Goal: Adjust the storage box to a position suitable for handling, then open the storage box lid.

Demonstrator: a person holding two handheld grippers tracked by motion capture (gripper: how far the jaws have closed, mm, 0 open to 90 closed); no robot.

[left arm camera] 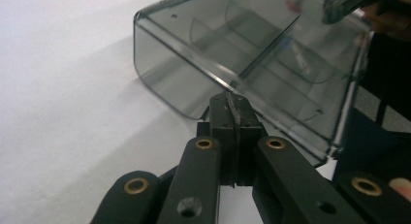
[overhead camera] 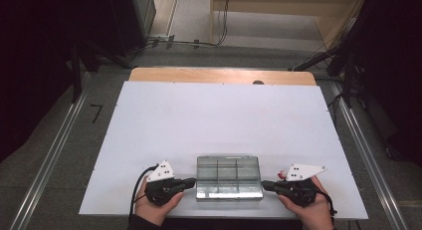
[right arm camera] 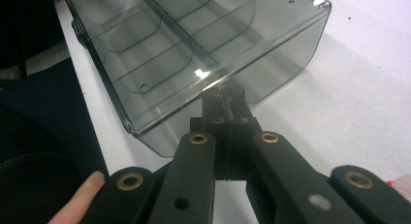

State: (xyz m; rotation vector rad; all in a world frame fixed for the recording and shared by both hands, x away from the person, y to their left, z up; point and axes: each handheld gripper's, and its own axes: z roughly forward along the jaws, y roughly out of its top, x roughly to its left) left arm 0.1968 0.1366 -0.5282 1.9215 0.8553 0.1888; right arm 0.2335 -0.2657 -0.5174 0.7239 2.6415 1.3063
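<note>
Two grippers flanking my clear compartment box [overhead camera: 229, 177] at the near table [overhead camera: 219, 120] edge, left gripper [overhead camera: 191, 181] jaws pressed together, tips at its left wall, right gripper [overhead camera: 264, 185] likewise closed, tips against its right wall.

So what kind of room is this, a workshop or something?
Probably a lab or studio set up for recording handling work. A white table stands between metal floor rails, cables run across the floor, and dark stands surround it. On the table sits a clear compartment box.
</note>
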